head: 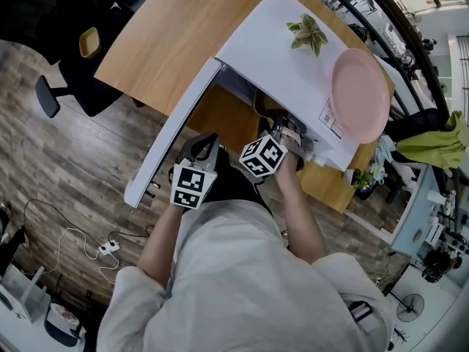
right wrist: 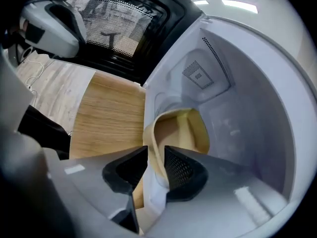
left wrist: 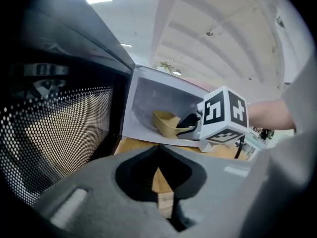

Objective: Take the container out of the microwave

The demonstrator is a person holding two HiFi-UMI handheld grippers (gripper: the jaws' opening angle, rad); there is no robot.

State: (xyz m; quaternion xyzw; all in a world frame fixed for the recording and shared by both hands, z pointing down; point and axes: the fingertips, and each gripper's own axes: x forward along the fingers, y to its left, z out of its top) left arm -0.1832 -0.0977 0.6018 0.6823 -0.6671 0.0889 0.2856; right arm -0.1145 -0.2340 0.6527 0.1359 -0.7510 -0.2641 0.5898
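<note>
**Right gripper lined up on the container's rim, inside the open microwave**

Head view: we see the microwave (head: 293, 72) with its door (head: 172, 134) swung wide for access. The right gripper (head: 284, 134) is at the cavity mouth and the left gripper (head: 204, 147) is near the door. Left gripper view: its jaws are together on nothing, held back, we judge, to leave room. The beige container (left wrist: 166, 123) sits on the cavity floor. Right gripper view: the jaws stand apart astride the container's near rim, not clamped, placed, we judge, for a pinch.
</note>
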